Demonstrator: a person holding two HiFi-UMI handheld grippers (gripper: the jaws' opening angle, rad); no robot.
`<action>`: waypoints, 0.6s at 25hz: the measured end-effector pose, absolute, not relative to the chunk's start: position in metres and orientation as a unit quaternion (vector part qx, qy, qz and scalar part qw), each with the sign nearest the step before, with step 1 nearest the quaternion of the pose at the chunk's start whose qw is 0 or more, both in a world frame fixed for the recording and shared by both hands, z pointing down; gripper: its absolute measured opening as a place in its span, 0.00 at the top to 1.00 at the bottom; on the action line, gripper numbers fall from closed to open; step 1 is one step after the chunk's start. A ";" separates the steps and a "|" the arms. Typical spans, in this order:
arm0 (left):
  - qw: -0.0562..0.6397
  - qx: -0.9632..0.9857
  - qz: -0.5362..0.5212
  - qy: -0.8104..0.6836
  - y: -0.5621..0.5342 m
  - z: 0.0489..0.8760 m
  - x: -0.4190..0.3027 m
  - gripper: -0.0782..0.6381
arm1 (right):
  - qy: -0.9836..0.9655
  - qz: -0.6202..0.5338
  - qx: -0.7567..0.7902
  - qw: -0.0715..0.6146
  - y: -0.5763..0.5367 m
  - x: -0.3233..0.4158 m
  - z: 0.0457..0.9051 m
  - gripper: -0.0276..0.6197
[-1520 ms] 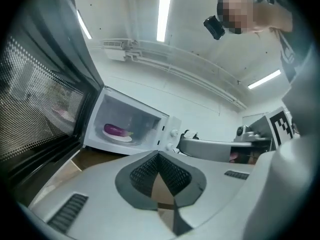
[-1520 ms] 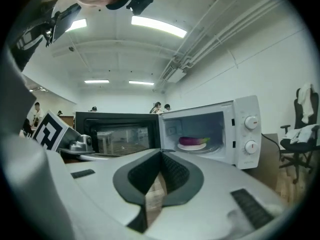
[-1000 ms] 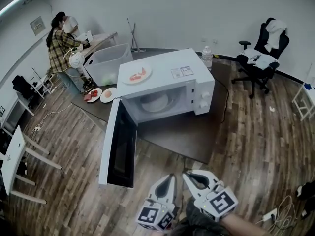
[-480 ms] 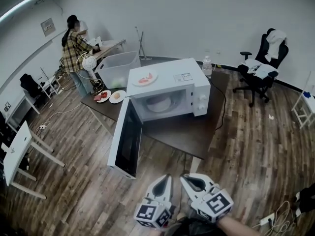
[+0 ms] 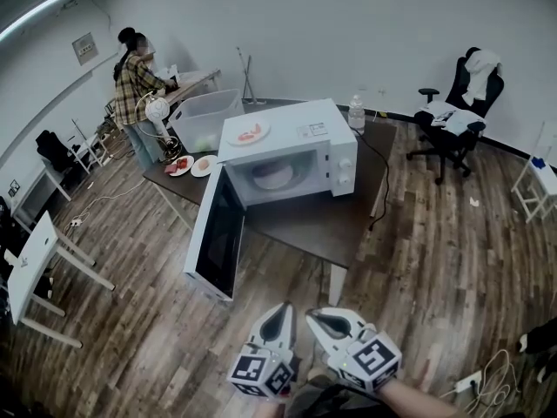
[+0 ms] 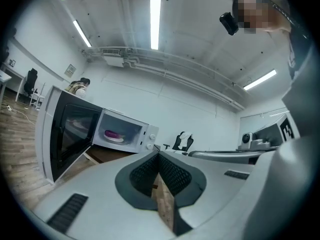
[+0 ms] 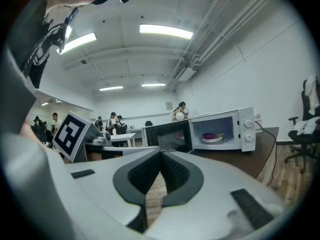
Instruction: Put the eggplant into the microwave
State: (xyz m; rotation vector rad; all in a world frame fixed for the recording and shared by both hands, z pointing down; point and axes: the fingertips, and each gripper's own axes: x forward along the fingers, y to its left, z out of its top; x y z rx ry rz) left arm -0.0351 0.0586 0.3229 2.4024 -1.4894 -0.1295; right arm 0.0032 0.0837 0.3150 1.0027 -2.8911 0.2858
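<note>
In front of the microwave [image 5: 344, 168] and well apart from it, the left gripper [image 5: 280, 307] and the right gripper [image 5: 315, 313] are held side by side above the wooden floor [image 5: 148, 320]. Each pair of jaws is seen pressed together at the tips, and nothing is gripped by either. The microwave is set on a dark table [image 5: 322, 225], and its door [image 5: 215, 233] is swung wide open. Inside the microwave's cavity the purple eggplant [image 7: 216, 134] is laid on a white plate [image 7: 214, 139]. On top of the microwave a second plate [image 5: 250, 134] with reddish food is placed. Just behind the microwave a water bottle [image 5: 355, 111] is stood. At the microwave's door side two small plates [image 5: 178, 165] and a clear bin [image 5: 204, 116] are set. Beyond the bin a person [image 5: 135, 85] in a checked shirt is seen, and far off on the microwave's dial side an office chair [image 5: 457, 103] is parked.
</note>
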 end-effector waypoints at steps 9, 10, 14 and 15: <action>0.171 0.843 -0.046 -0.508 0.132 0.328 0.017 0.89 | -0.938 0.105 0.324 0.058 0.159 0.046 0.322 0.96; 0.172 0.843 -0.047 -0.507 0.140 0.329 0.021 0.89 | -0.938 0.106 0.324 0.056 0.167 0.049 0.321 0.96; 0.170 0.844 -0.041 -0.508 0.175 0.332 0.031 0.89 | -0.937 0.107 0.328 0.048 0.200 0.061 0.322 0.96; 0.171 0.844 -0.038 -0.508 0.183 0.333 0.032 0.89 | -0.937 0.110 0.329 0.048 0.208 0.064 0.322 0.96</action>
